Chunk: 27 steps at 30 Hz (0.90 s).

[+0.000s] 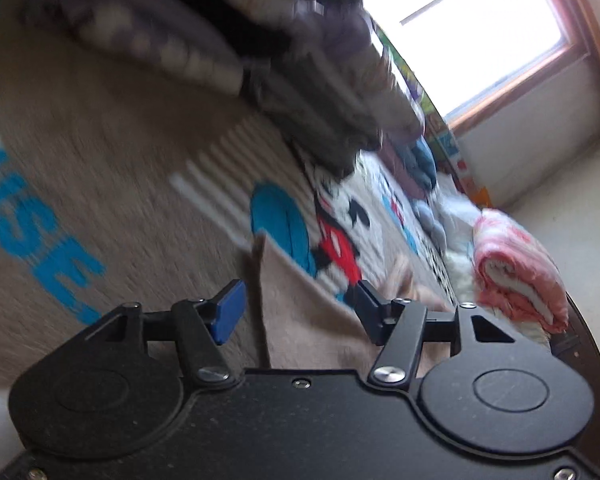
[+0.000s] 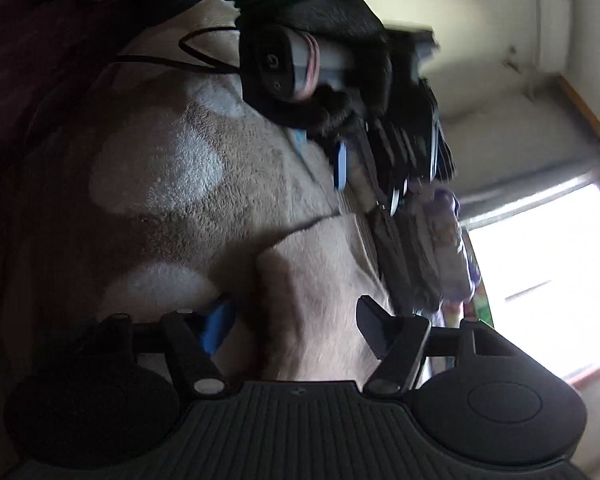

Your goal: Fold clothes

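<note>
In the left wrist view my left gripper stands open, its blue pads apart. A fold of beige fleece cloth lies between them and no pad presses on it. A blurred dark grey striped garment hangs across the top. In the right wrist view my right gripper is open over the same beige fleece, which runs between its fingers without being pinched. Farther up, a black-gloved hand with a green cuff holds the left gripper, its blue pads apart.
A beige blanket with blue letters and a cartoon mouse print covers the surface. A rolled pink and white blanket lies at the right edge, with coloured cushions behind. A bright window is at the far wall.
</note>
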### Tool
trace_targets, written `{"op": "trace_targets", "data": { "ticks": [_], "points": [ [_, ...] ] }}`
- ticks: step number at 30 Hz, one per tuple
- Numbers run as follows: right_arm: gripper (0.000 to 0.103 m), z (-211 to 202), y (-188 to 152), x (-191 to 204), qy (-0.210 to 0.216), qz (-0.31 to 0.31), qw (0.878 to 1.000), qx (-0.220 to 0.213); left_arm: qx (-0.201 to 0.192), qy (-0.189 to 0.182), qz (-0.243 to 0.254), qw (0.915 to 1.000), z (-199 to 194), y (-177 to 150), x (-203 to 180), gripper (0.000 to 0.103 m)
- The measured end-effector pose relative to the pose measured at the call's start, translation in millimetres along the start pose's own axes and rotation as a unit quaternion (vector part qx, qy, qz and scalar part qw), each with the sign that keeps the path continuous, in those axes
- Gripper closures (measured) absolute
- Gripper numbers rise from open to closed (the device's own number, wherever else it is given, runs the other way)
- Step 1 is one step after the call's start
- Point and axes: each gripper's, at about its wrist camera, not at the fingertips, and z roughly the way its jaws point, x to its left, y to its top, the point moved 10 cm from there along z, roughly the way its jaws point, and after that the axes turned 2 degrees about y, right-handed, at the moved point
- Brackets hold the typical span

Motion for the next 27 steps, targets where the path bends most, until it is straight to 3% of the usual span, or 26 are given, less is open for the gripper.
{"op": "trace_targets", "data": {
  "ticks": [3,5,6,7,8,9,11,12,13,14,15,17,18,19,20,21,23,24,25,27],
  "points": [
    [0.044,9,0,-11,0.011,-0.003,1.000,-0.004,0.016,0.004,0.006,0.9999,21,-7,-4,0.045],
    [0.080,14,-5,-32,0.022,0.069,0.997,0.003,0.014,-0.005,-0.003,0.9999,25,-5,-7,0.044],
    [0.083,15,-10,-46,0.028,0.123,0.992,0.004,0.014,-0.012,-0.012,0.9998,26,-4,-7,0.044],
    [0.084,15,-16,-65,0.037,0.211,0.977,-0.002,0.014,-0.019,-0.021,0.9995,26,-2,-8,0.044],
    [0.087,14,-25,-84,0.046,0.306,0.951,-0.009,0.014,-0.026,-0.030,0.9991,27,-1,-9,0.044],
    [0.087,14,-40,-103,0.055,0.412,0.909,-0.016,0.014,-0.033,-0.039,0.9986,27,1,-10,0.044],
    [0.087,15,-70,-131,0.072,0.587,0.805,-0.042,0.014,-0.047,-0.055,0.9973,27,4,-12,0.044],
    [0.086,15,-84,-137,0.070,0.635,0.768,-0.045,0.015,-0.052,-0.061,0.9967,26,4,-14,0.044],
    [0.086,15,-92,-139,0.066,0.656,0.750,-0.046,0.021,-0.063,-0.065,0.9957,27,4,-18,0.044],
    [0.086,14,-94,-139,0.064,0.663,0.745,-0.050,0.028,-0.073,-0.069,0.9945,27,3,-23,0.044],
    [0.086,13,-95,-138,0.063,0.664,0.743,-0.053,0.036,-0.083,-0.068,0.9936,27,1,-29,0.044],
    [0.086,11,-90,-132,0.063,0.650,0.755,-0.060,0.038,-0.079,-0.053,0.9947,26,-2,-38,0.045],
    [0.086,6,-87,-127,0.063,0.641,0.763,-0.064,0.034,-0.071,-0.037,0.9962,25,-3,-41,0.052],
    [0.086,2,-82,-123,0.063,0.629,0.772,-0.070,0.029,-0.063,-0.015,0.9975,23,-2,-44,0.082],
    [0.086,-1,-75,-119,0.065,0.613,0.784,-0.078,0.019,-0.051,0.006,0.9985,20,0,-48,0.095],
    [0.087,-3,-64,-114,0.068,0.589,0.801,-0.086,0.003,-0.061,0.023,0.9979,11,6,-55,0.099],
    [0.086,-4,-32,-102,0.079,0.515,0.848,-0.099,-0.020,-0.071,0.048,0.9961,-2,14,-62,0.099],
    [0.086,1,-22,-93,0.093,0.488,0.863,-0.091,-0.027,-0.072,0.057,0.9954,-7,17,-63,0.099],
    [0.086,7,-15,-85,0.107,0.474,0.870,-0.084,-0.033,-0.072,0.065,0.9948,-11,19,-62,0.100],
    [0.086,21,-16,-76,0.130,0.490,0.859,-0.065,-0.028,-0.047,0.059,0.9967,-6,19,-47,0.100]
  ]
}}
